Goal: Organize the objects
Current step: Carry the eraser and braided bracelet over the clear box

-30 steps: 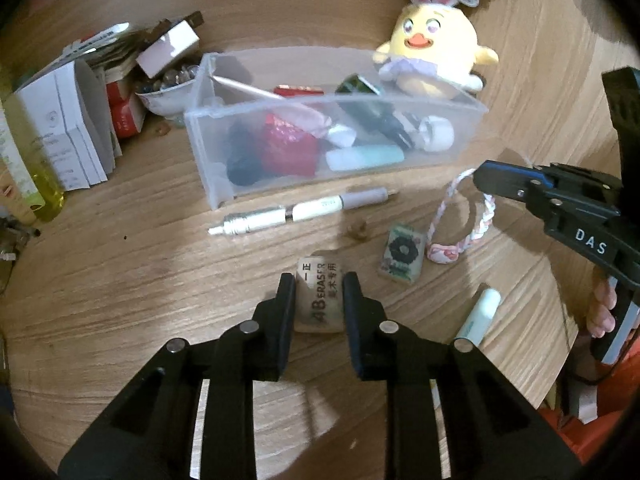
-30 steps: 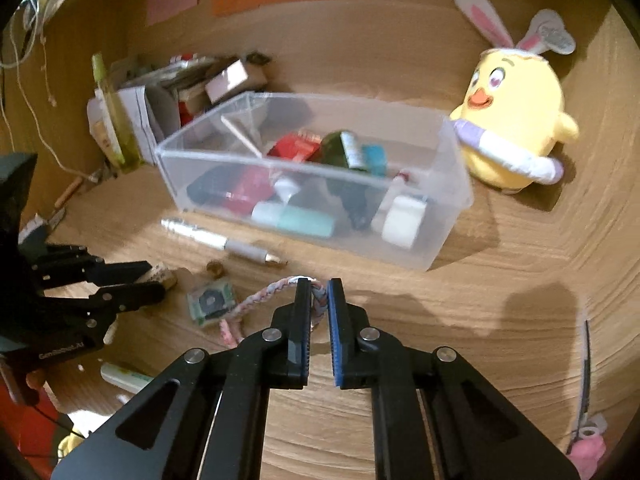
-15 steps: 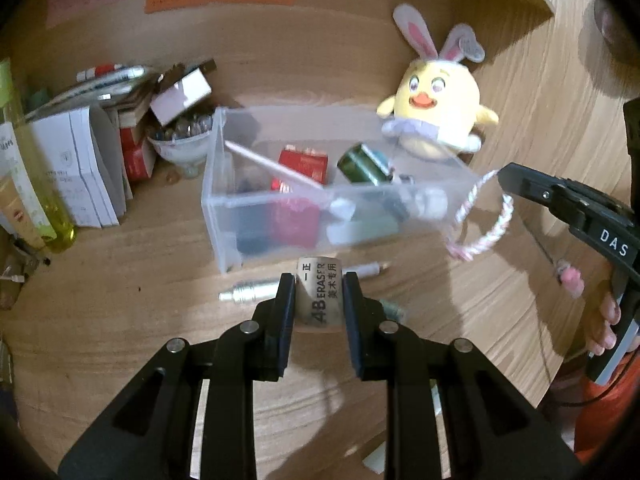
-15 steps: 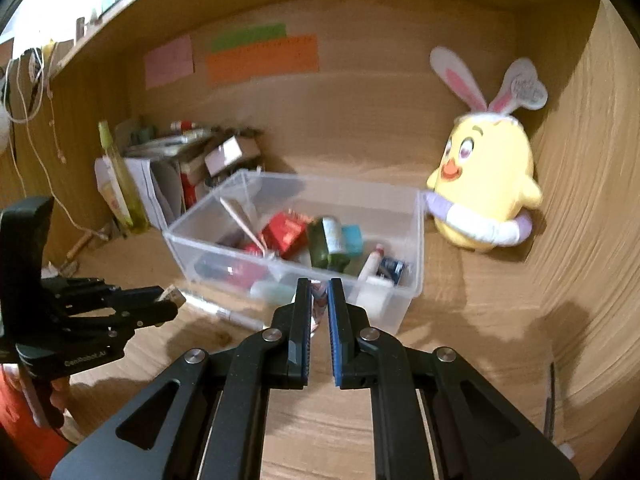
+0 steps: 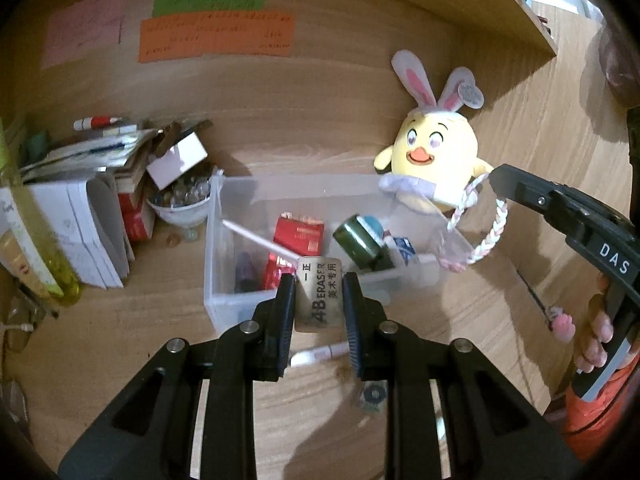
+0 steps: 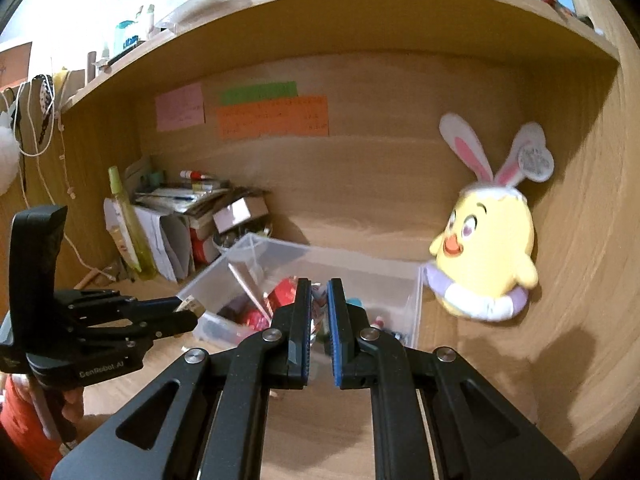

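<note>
- The left claw (image 5: 318,300) is clamped on a beige rectangular eraser (image 5: 320,294) printed with "4B ERASER", which sits lifted at the centre of the left wrist frame, in front of the near wall of the clear plastic rectangular bin (image 5: 224,280).
- The right claw (image 6: 319,328) is closed together on a pink-and-white braided cord loop (image 5: 486,236); in the left wrist frame the loop dangles at right centre, over the bin's right end.
- The bin stands on the wooden desk (image 5: 120,340) and holds a red packet (image 5: 298,234), a dark green cylinder (image 5: 358,240) and a thin white stick (image 5: 256,238).
- A yellow chick plush with rabbit ears (image 5: 434,152) sits just behind the bin, upper right.
- A white pen (image 5: 320,354) lies on the desk below the eraser, partly hidden by the left claw.
- A pile of papers and boxes (image 5: 88,200) fills the left edge.
</note>
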The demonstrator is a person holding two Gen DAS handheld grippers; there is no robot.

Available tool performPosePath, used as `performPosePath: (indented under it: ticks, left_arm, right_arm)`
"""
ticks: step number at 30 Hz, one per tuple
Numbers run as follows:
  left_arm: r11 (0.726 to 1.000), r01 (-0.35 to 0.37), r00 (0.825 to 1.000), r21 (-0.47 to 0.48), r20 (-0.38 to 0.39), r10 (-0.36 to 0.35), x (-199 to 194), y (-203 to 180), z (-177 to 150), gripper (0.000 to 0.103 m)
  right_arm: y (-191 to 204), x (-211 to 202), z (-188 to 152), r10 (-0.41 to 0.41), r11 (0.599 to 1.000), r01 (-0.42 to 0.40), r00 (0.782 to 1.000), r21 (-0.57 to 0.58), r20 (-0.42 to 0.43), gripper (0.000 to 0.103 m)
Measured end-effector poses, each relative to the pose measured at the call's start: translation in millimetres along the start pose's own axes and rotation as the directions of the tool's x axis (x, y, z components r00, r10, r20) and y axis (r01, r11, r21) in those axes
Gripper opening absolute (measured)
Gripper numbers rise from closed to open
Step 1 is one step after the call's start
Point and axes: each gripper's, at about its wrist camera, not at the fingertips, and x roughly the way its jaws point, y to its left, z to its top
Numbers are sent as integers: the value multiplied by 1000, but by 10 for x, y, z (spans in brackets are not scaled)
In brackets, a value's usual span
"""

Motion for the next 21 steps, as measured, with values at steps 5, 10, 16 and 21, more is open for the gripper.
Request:
performPosePath:
  ticks: [5,10,16,21]
  left_arm:
    - [1000,-20,1000,16,11,20,93,-23,162,23]
    - [998,-38,999,44,8,37,240,-64,263,23]
    - [997,-57,997,56,-57,60,569,-3,290,23]
    - [997,-66,994,35,-88,69,762,109,323,23]
  right_arm:
    - [-16,141,96,6,1000,-6,1000,-4,6,7]
    - [-47,317,125,23,1000,-23,1000,4,-21,7]
    - [-9,554,107,35,999,-37,997,-22,-68,7]
    - [-94,755,39,25,1000,-26,993,-9,-113,7]
